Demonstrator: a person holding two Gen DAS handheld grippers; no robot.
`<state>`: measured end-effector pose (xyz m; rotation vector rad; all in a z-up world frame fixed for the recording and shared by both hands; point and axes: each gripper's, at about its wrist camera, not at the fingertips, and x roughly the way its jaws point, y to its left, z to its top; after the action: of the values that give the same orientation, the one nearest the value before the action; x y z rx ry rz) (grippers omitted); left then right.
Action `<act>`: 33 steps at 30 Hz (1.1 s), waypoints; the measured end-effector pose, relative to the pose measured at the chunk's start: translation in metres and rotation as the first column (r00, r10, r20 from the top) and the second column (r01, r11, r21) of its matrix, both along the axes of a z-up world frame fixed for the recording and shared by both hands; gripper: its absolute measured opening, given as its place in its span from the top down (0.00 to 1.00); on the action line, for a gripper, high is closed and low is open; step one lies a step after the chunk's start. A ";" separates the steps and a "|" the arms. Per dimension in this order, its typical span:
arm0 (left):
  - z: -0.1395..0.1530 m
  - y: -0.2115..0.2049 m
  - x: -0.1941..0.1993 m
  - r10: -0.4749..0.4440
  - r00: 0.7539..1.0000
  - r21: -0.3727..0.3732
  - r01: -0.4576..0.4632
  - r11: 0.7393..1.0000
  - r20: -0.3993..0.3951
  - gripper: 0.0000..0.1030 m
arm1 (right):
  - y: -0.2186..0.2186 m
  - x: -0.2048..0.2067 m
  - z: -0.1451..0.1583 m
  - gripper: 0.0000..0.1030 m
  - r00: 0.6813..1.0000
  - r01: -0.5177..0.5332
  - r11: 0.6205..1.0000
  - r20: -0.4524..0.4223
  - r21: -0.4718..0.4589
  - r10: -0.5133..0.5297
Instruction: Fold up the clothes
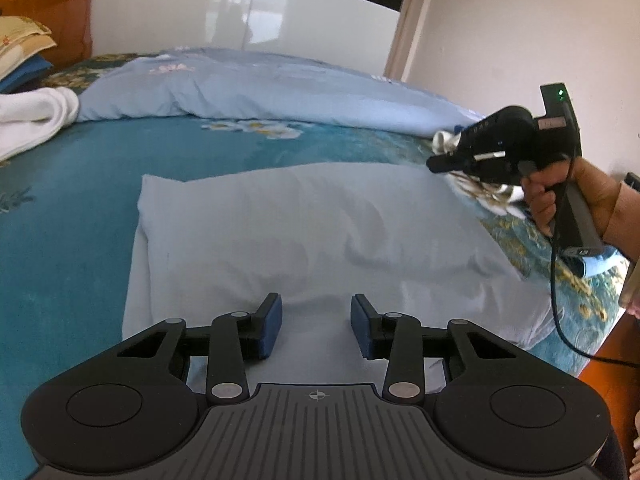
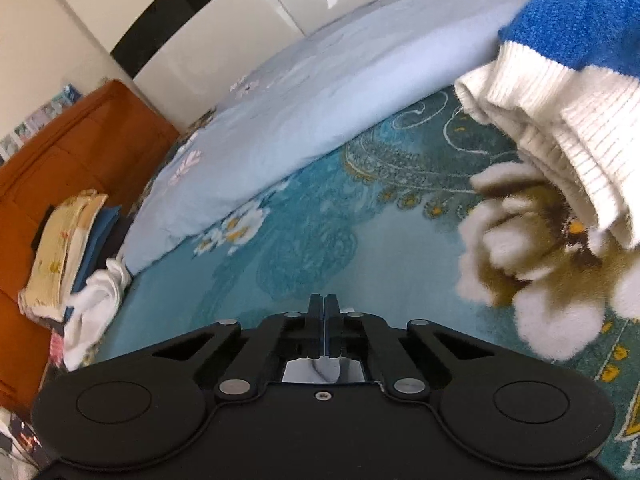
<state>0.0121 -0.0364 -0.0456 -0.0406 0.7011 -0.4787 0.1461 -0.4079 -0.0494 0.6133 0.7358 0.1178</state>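
Pale blue folded garment lying flat on the bed, near edge beneath the left tongs, whose pads stand apart and hold nothing. Right tongs, pressed together with no cloth visibly between them, hover at the garment's far right, beside a blue-and-white knit. Risk: a one-sided lift would likely skew the fold, or snag the bedsheet.

You're clearly in a home bedroom here. You've got a bed with a teal floral bedsheet, a pale blue duvet bunched along the far side, and a glossy white headboard behind it. An orange sofa sits beside the bed with folded linens stacked on it.
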 end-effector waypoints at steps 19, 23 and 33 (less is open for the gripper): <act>-0.002 -0.001 0.004 -0.011 1.000 0.004 0.011 1.000 -0.017 0.66 | 0.004 0.000 -0.012 0.94 0.999 -0.004 0.999 -0.045 0.040 0.006; -0.004 -0.001 0.004 -0.017 1.000 0.008 0.017 1.000 -0.017 0.66 | 0.005 0.003 -0.012 0.95 0.999 0.009 1.000 -0.039 0.025 -0.008; 0.003 0.000 0.005 -0.023 1.000 -0.003 0.023 1.000 -0.007 0.58 | 0.007 0.005 -0.011 0.83 0.998 -0.018 1.000 -0.053 0.010 0.019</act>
<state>0.0175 -0.0362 -0.0431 -0.0367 0.7080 -0.5019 0.1516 -0.4010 -0.0604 0.6206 0.7929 0.1222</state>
